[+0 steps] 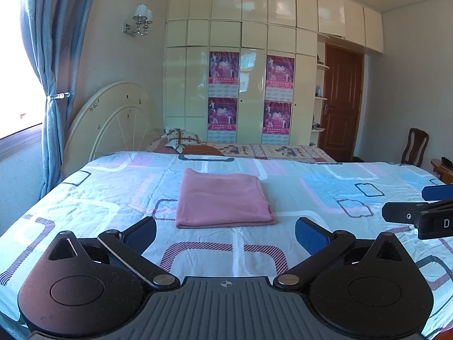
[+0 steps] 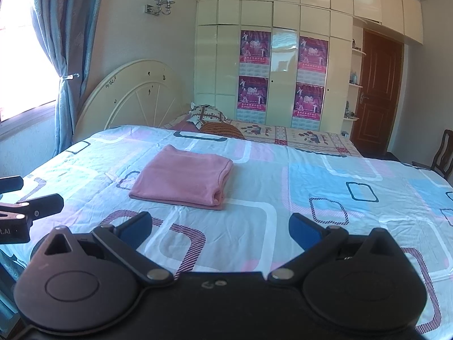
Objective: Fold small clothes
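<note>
With the soft pink fleece garment (image 1: 223,199) lying folded square on the patterned bedsheet (image 1: 283,198), the left gripper (image 1: 225,233) and right gripper (image 2: 219,226) are hovering with jaws released, so the fold looks finished and the next move is probably fetching another garment.

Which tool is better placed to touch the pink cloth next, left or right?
Left, probably. The folded pink cloth lies straight ahead of the open left tool, centred between its fingers. From the open right tool the cloth sits off to its left, so it would need to shift sideways.
</note>
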`<state>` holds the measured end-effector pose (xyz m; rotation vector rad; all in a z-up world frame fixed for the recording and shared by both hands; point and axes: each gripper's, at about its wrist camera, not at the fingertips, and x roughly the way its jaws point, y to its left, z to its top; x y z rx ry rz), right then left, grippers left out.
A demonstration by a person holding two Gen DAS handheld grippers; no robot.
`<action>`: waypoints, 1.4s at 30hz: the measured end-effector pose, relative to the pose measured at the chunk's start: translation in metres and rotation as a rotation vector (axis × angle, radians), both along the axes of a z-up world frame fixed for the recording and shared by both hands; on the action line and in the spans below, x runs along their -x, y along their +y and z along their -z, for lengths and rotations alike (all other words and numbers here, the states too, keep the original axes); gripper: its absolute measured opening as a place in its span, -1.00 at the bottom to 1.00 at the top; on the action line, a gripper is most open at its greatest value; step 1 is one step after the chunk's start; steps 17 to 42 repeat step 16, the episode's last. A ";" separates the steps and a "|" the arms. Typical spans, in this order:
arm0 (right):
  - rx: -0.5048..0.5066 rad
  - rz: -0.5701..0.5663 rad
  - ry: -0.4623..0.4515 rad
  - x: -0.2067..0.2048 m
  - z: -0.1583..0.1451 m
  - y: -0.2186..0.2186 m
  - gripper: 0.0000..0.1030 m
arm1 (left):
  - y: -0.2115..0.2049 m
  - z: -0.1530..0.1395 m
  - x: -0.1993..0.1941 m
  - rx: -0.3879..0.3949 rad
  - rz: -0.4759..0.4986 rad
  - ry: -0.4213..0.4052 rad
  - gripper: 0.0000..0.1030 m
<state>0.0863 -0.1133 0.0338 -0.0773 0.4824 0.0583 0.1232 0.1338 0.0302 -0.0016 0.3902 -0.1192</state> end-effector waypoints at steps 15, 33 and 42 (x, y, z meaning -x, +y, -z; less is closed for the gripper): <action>-0.002 -0.010 -0.001 -0.002 0.003 0.001 0.99 | 0.002 0.001 -0.004 0.007 0.001 0.001 1.00; -0.002 -0.012 -0.001 -0.002 0.003 0.001 0.99 | 0.002 0.001 -0.004 0.009 0.007 0.002 1.00; -0.002 -0.012 -0.001 -0.002 0.003 0.001 0.99 | 0.002 0.001 -0.004 0.009 0.007 0.002 1.00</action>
